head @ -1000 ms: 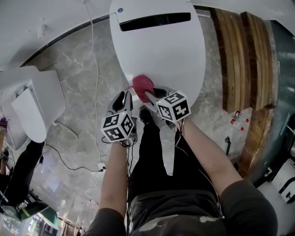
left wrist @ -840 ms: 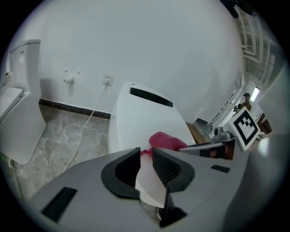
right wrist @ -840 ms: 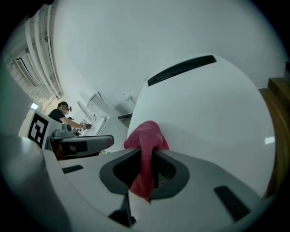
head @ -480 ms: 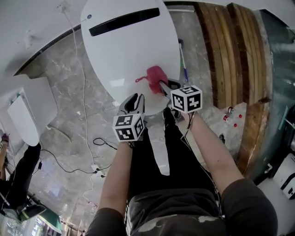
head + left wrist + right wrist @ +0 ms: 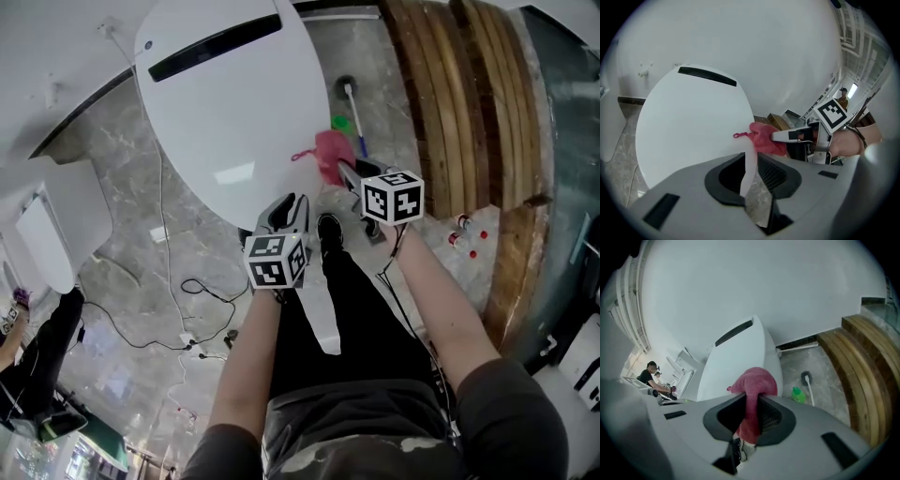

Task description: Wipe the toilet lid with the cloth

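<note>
The white toilet lid [image 5: 225, 103] lies shut, with a dark slot near its back. My right gripper [image 5: 345, 174] is shut on a pink cloth [image 5: 330, 150], which hangs at the lid's right rim, partly over the floor. In the right gripper view the cloth [image 5: 754, 380] fills the gap between the jaws [image 5: 752, 401], with the lid [image 5: 736, 362] beyond. My left gripper [image 5: 289, 208] is at the lid's front edge, left of the cloth, its jaws a narrow slit apart and empty. The left gripper view [image 5: 750, 164] shows the lid [image 5: 689, 126] and cloth [image 5: 764, 138].
A brush with a blue-and-white handle [image 5: 354, 112] and a green bottle [image 5: 342, 123] stand on the marble floor right of the toilet. Wooden steps [image 5: 459, 103] lie further right. Cables [image 5: 202, 291] trail on the floor at left. My shoe [image 5: 328, 228] is under the grippers.
Both grippers have swept to the right along the lid's front, carrying the pink cloth from the front middle of the lid to its right rim.
</note>
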`<state>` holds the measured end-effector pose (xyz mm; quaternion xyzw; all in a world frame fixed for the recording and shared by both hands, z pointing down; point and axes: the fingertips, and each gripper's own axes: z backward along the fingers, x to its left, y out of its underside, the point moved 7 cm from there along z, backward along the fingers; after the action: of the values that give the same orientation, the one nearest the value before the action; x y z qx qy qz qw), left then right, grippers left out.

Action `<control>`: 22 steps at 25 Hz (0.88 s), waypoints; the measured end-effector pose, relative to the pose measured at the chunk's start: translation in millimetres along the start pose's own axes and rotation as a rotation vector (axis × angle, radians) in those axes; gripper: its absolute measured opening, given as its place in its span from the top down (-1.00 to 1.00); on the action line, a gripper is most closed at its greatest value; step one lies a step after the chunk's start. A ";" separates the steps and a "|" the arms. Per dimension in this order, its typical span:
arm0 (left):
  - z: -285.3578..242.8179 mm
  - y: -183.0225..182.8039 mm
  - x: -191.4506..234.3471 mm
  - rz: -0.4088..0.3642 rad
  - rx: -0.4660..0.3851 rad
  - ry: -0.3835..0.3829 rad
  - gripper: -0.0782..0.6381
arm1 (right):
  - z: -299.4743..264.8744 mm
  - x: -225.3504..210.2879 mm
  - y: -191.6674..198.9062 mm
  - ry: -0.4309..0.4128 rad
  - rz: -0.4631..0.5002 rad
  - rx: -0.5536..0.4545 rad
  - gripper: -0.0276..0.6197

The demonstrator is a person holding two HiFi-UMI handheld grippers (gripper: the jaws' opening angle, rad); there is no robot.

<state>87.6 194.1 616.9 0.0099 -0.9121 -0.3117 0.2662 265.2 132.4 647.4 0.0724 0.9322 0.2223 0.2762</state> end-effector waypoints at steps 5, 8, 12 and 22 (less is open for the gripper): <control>16.9 4.5 11.3 0.054 -0.028 -0.075 0.52 | -0.7 46.3 3.2 -0.129 0.115 0.015 0.76; 31.2 4.7 31.0 0.096 -0.052 -0.127 0.52 | -11.9 86.2 12.7 -0.212 0.163 0.041 0.76; 59.1 7.0 72.5 0.144 -0.089 -0.187 0.52 | -40.6 142.2 30.0 -0.281 0.194 0.074 0.76; 118.7 21.2 166.5 0.131 -0.034 -0.210 0.52 | -115.1 232.1 62.6 -0.283 0.173 0.090 0.76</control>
<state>-110.5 247.4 630.0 -0.0868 -0.9282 -0.3082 0.1893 8.8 204.9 649.9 0.1950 0.8833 0.1909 0.3811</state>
